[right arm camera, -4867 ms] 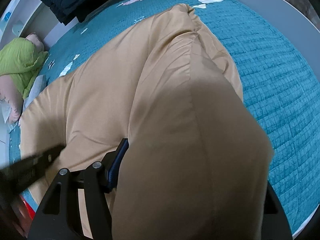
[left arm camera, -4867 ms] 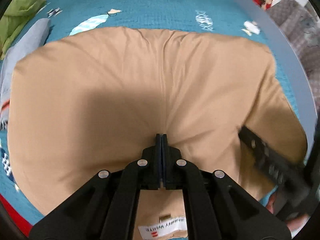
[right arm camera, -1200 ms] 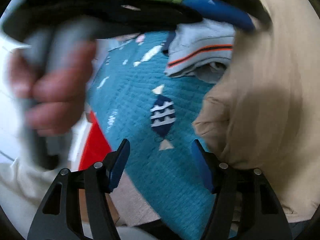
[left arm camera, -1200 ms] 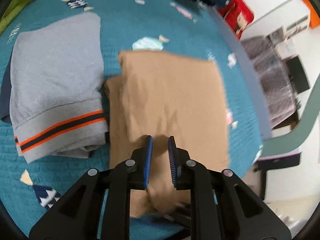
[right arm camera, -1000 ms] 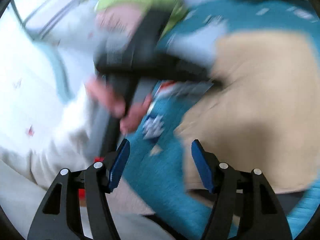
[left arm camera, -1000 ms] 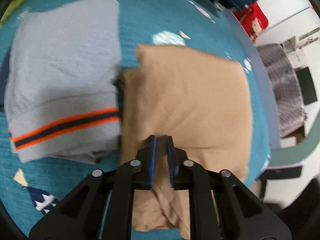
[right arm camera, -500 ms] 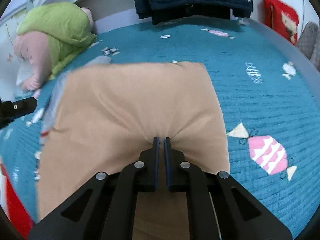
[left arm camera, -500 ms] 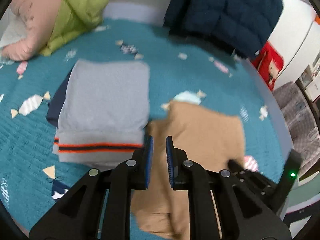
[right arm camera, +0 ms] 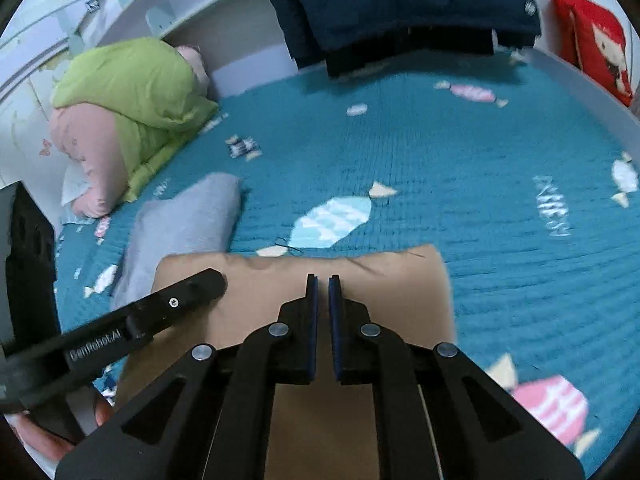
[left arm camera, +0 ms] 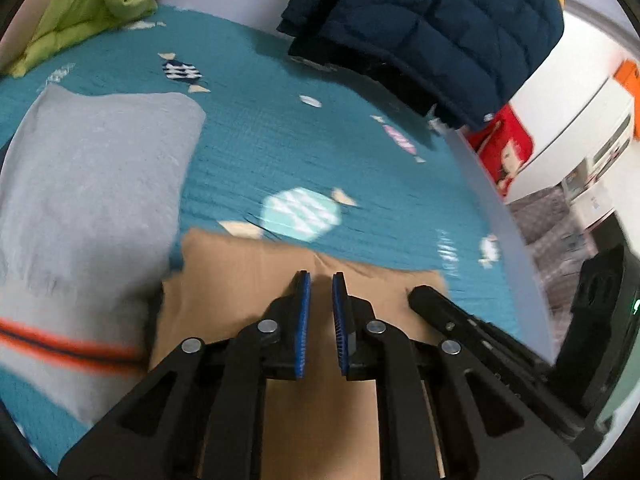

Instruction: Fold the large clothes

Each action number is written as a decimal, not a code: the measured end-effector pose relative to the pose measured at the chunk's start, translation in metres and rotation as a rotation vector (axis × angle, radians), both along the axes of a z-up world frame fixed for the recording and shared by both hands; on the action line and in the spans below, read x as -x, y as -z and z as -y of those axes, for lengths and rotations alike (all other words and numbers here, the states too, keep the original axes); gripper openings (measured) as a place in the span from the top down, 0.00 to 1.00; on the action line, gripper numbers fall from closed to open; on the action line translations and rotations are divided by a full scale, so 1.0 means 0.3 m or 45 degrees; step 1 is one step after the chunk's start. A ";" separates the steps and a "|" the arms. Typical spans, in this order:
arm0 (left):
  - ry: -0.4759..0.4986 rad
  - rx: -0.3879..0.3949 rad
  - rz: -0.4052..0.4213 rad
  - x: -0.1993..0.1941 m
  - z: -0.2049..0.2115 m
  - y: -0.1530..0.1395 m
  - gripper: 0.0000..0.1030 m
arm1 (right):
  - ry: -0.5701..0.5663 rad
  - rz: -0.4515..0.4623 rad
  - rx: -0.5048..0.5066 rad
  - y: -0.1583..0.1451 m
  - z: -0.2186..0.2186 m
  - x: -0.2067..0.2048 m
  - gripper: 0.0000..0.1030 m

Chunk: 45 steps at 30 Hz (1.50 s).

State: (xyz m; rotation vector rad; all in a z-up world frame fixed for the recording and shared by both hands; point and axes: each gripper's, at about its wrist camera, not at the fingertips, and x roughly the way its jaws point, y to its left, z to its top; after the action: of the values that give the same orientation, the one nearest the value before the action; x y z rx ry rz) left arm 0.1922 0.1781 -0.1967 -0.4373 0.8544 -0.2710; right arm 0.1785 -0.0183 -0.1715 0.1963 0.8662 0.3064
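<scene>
Teal bedspread [left arm camera: 280,152] fills the left wrist view; the left gripper [left arm camera: 319,280] hovers slightly parted and empty over the folded tan garment [left arm camera: 240,272], just beside a folded grey sweater [left arm camera: 88,200]. From the right wrist, the right gripper [right arm camera: 323,280] shows a narrow gap, gripping nothing. A careless nudge could rumple the flat, tidy rectangle.

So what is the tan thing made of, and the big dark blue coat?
The tan garment looks like soft, matte knit fabric, maybe cotton: it lies smooth with gentle creases. The dark blue coat looks like slightly shiny nylon, puffy and stitched in padded rows.
</scene>
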 end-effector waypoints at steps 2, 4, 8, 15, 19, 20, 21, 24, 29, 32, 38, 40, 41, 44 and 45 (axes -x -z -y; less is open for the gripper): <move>-0.008 0.011 -0.009 -0.041 -0.016 0.076 0.98 | 0.035 -0.073 0.009 0.078 -0.008 -0.038 0.98; -0.016 0.112 -0.034 -0.061 -0.047 0.130 0.98 | 0.062 -0.095 0.004 0.108 0.002 -0.059 1.00; 0.014 0.148 -0.014 -0.072 -0.053 0.155 0.97 | 0.085 -0.079 0.023 0.115 0.018 -0.051 1.00; -0.105 -0.106 -0.045 -0.105 -0.126 0.082 0.97 | 0.215 -0.054 0.094 0.068 0.093 -0.064 1.00; -0.167 -0.129 -0.013 -0.072 -0.197 -0.003 0.97 | 0.276 0.031 0.092 -0.025 0.151 -0.045 0.97; -0.188 -0.128 0.031 -0.053 -0.209 -0.047 0.97 | 0.257 0.053 0.035 -0.057 0.161 -0.034 0.97; -0.197 -0.135 0.062 -0.038 -0.212 -0.082 0.97 | 0.237 0.070 0.000 -0.080 0.160 -0.023 0.97; -0.150 -0.063 0.118 -0.004 -0.194 -0.191 0.95 | 0.116 0.069 -0.066 -0.109 0.109 -0.005 0.97; 0.029 0.124 -0.042 -0.026 -0.033 -0.101 0.85 | 0.041 -0.024 -0.072 -0.023 0.031 0.007 0.97; -0.013 0.004 -0.107 -0.051 -0.003 0.059 0.97 | 0.082 -0.015 -0.003 0.017 0.074 0.056 1.00; -0.231 -0.146 -0.101 -0.055 -0.195 0.063 0.96 | 0.166 0.024 0.118 -0.038 0.172 0.157 0.96; -0.232 -0.052 -0.117 -0.030 -0.281 0.029 0.96 | 0.148 0.030 0.049 -0.066 0.192 0.200 0.96; -0.236 -0.031 -0.097 -0.006 -0.299 -0.002 0.96 | 0.136 0.042 0.042 -0.076 0.186 0.220 0.96; -0.171 -0.077 0.037 0.105 -0.250 -0.134 0.96 | 0.070 0.060 -0.006 -0.094 0.139 0.262 0.95; -0.140 -0.069 0.051 0.132 -0.221 -0.148 0.96 | 0.041 0.049 -0.023 -0.089 0.118 0.265 0.95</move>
State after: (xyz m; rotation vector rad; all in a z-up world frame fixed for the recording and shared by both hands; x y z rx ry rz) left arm 0.1524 0.2442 -0.1521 -0.4249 0.7937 -0.1547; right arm 0.0990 -0.0537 -0.1449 0.2205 0.8215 0.2875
